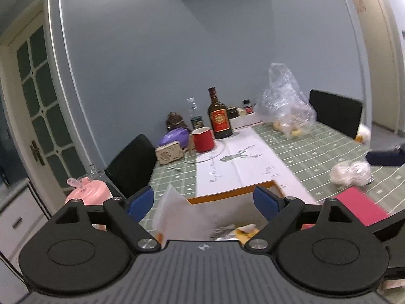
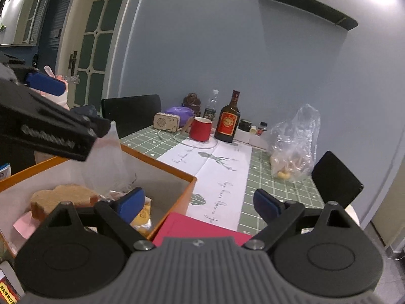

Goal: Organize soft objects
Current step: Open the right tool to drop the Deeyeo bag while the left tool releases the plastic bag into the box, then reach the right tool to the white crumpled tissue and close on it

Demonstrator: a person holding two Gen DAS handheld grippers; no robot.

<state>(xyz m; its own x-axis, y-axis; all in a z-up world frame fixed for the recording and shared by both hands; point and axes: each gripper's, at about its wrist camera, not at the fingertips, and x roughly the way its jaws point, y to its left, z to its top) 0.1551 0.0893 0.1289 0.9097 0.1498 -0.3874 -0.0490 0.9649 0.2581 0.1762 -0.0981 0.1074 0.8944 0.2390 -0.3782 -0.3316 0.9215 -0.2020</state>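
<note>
An orange box [image 2: 174, 204] with white walls stands at the near end of the table. Inside it lie a brown sponge-like block [image 2: 63, 197], a yellow packet [image 2: 144, 219] and a pink piece [image 2: 22, 225], with white tissue paper [image 2: 106, 162] standing up from it. My left gripper [image 1: 202, 202] hovers open over the box with nothing between its pads; one blue pad [image 2: 45, 84] shows at upper left in the right wrist view. My right gripper [image 2: 198, 205] is open and empty over the box's right corner. A white bundle in clear wrap [image 1: 351, 174] lies on the tablecloth.
A red lid [image 2: 197, 228] lies beside the box. At the far end of the table stand a red mug [image 1: 202, 139], a brown bottle [image 1: 219, 119], a small radio [image 1: 169, 153] and a clear plastic bag [image 1: 286, 106] holding yellow pieces. Black chairs [image 1: 133, 164] flank the table.
</note>
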